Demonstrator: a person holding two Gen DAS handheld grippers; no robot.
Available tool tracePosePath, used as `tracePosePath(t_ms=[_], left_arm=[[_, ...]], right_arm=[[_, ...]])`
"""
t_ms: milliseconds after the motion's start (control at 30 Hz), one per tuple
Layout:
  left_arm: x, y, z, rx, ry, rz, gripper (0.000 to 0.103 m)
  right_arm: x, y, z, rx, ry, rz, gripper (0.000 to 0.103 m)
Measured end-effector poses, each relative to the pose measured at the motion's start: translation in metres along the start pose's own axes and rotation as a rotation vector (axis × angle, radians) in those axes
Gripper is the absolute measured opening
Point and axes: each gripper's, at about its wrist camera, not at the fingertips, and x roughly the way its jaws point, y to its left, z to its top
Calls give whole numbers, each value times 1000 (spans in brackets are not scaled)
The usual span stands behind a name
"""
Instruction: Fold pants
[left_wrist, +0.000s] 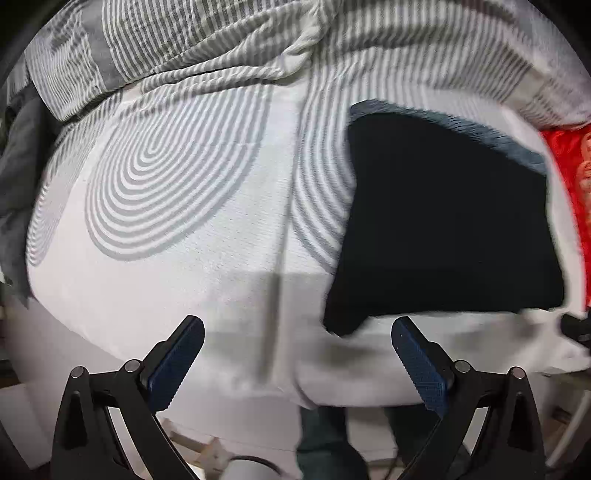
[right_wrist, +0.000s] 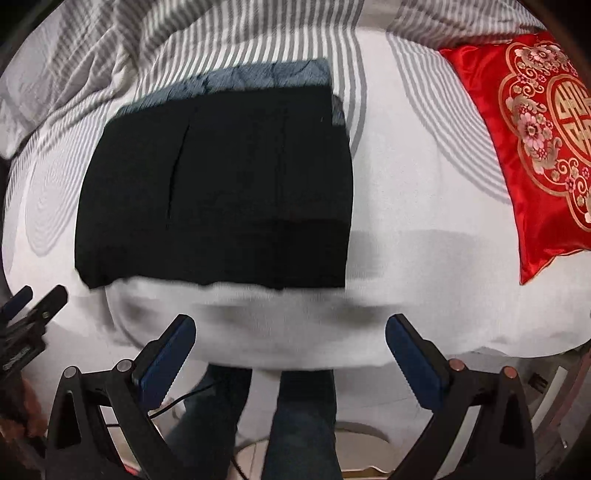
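Pants (right_wrist: 214, 188) lie folded on the bed (right_wrist: 406, 206); my left gripper (left_wrist: 297, 356) and right gripper (right_wrist: 290, 352) hang wide apart, empty. Looks finished; next, I'd only square edges.

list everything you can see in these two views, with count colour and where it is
folded black fabric pants: 1, black, flat on the bed near its front edge
folded blue-grey fabric: 1, blue-grey, showing from under the far edge of the pants
white bed sheet with grey concentric stripes: 1, white and grey, covering the bed
rumpled grey-and-white striped duvet: 1, grey and white, bunched at the far side
red satin cushion with gold embroidery: 1, red and gold, right of the pants
dark grey cloth: 1, dark grey, far left edge
left gripper: 1, black with blue pads, open, above the front edge
right gripper: 1, same, open
person's legs in dark jeans: 2, below the bed edge
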Motion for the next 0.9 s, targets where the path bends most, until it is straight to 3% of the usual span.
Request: tracePosePath(t_ms=[133,267,533,767,900], left_arm=[[19,-1,-6,17,14,6,102],[40,-5,-13,51,-3,71,102],[69,11,-16,-31,14,29,103],[32,3,-11,6,-23,-6,103],[7,-11,-3,28,-61,-40,103]], right_arm=[[0,4,13,-22,-32,-15,103],[4,10,24,-27,-60,1,103],[48,21,32,-83,-28,-33,103],[30,16,29,-52,-54,4,103],[9,17,26,-46,-107,94,103]])
